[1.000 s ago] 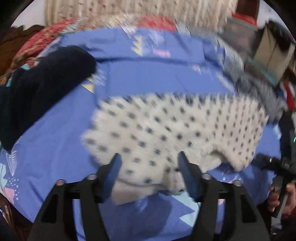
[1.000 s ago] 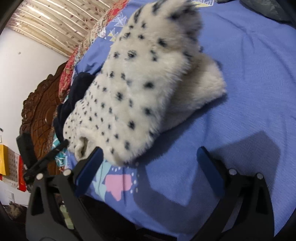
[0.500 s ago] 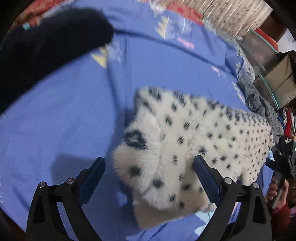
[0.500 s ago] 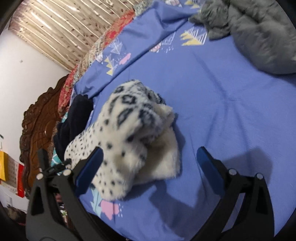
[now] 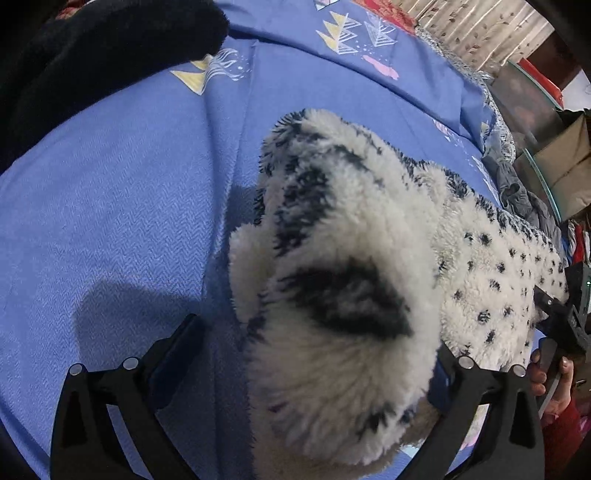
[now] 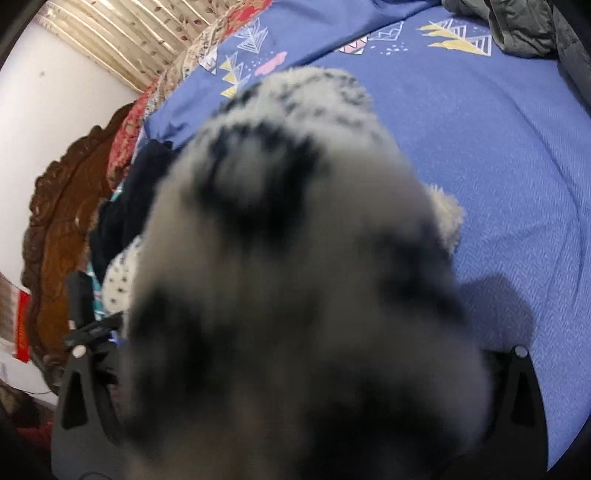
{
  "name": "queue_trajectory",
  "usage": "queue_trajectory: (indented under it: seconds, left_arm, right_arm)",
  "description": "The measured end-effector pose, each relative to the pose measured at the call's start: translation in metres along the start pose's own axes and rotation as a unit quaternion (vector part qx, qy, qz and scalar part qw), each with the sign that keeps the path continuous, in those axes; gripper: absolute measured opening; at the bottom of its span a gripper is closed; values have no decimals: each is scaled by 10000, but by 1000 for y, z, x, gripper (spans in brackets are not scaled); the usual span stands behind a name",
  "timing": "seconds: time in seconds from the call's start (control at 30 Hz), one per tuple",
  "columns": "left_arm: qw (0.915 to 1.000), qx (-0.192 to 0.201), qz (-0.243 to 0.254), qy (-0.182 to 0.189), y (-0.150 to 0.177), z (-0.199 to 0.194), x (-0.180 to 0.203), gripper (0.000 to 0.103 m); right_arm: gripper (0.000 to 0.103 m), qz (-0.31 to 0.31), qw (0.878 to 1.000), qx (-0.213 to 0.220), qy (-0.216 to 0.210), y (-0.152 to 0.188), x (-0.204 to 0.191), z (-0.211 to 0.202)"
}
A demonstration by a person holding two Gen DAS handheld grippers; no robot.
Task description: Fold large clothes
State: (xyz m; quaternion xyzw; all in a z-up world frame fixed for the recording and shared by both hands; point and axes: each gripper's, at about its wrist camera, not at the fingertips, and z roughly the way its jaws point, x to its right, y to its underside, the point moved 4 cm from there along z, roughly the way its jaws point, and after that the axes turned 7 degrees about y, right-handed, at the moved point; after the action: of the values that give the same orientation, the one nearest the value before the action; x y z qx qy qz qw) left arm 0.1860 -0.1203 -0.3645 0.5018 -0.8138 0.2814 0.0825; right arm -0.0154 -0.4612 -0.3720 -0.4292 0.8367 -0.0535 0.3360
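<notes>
A white fleece garment with dark spots (image 5: 351, 258) lies folded in a thick bundle on the blue bedspread (image 5: 110, 221). My left gripper (image 5: 316, 336) points down over its near end, jaws opening wide. The fleece bulges between them, and the left finger (image 5: 177, 343) stands apart from it. In the right wrist view the same fleece (image 6: 295, 258) fills the picture, blurred and very close. My right gripper (image 6: 299, 302) stands wide around it, fingertips hidden by the pile. That gripper also shows in the left wrist view (image 5: 561, 325), at the garment's far end, held by a hand (image 5: 554, 384).
A dark navy garment (image 5: 92, 55) lies at the bed's upper left, beside a carved wooden headboard (image 6: 62, 240). A grey jacket (image 6: 517, 26) is heaped at the far side of the bed. Boxes and clutter (image 5: 565, 166) stand beyond the bed's right edge.
The fleece went from a flatter spread to a bunched bundle. Both cameras closed in on it. My left jaws widened and sank toward its end.
</notes>
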Motion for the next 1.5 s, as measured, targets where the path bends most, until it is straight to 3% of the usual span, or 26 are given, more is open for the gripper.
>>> queue_trajectory:
  seconds: [0.23,0.43,0.47,0.5,0.53,0.6,0.67,0.73,0.8,0.93,1.1,1.23,1.27,1.3,1.33,1.4,1.47,1.5]
  left_arm:
    - [9993,352,103,-36,6,-8,-2,114]
    - [9995,265,74,-136,4,-9,3,114]
    - [9996,217,31,-156,2,-10,5,113]
    - [9998,163,-33,-128,0,-12,7,113]
    - [9999,130,-53,-82,-1,-14,9,108]
    - [9999,92,34,-59,-2,-21,20,95]
    - [9995,125,281,-19,-2,-27,32,70]
    - [9984,220,517,-92,-2,-35,43,62]
    - [9982,257,528,71,-1,-44,47,57]
    - [9977,362,349,459,6,-59,39,55]
    - [9987,195,282,376,12,-45,29,56]
    - [9994,38,346,-18,4,-33,27,85]
    - [9995,0,300,-98,3,-32,24,94]
    - [9996,-38,240,-126,1,-33,20,96]
    - [9998,-88,148,-36,-2,-34,15,98]
    - [9997,-122,-56,207,-4,-40,5,99]
    - [9989,-250,-188,351,-3,-38,-2,102]
    - [9982,-332,-243,443,-1,-35,-3,102]
  right_arm:
    - [99,-215,9991,364,-65,8,4,0]
    - [97,-72,9992,293,246,5,-2,0]
    - [92,-31,9991,264,337,4,-4,-1]
    - [77,-26,9990,259,368,4,-6,-3]
    - [72,-53,9988,270,406,4,-10,-6]
    - [47,-135,9983,318,468,7,-16,-13]
    - [38,-209,9979,361,506,11,-23,-20]
    - [34,-269,9977,432,443,17,-30,-32]
    - [32,-276,9977,546,305,23,-36,-48]
    - [32,-365,9969,686,92,43,-53,-76]
    - [34,21,9993,355,109,79,-32,-69]
    - [36,531,9982,266,-1,83,-11,-61]
    - [39,502,9984,266,30,82,-11,-61]
    - [46,461,9986,251,54,81,-12,-61]
    - [49,450,9987,225,85,79,-12,-61]
    - [67,495,9985,199,80,77,-10,-61]
    - [79,499,9986,153,67,75,-8,-60]
    - [79,464,9989,95,65,74,-9,-58]
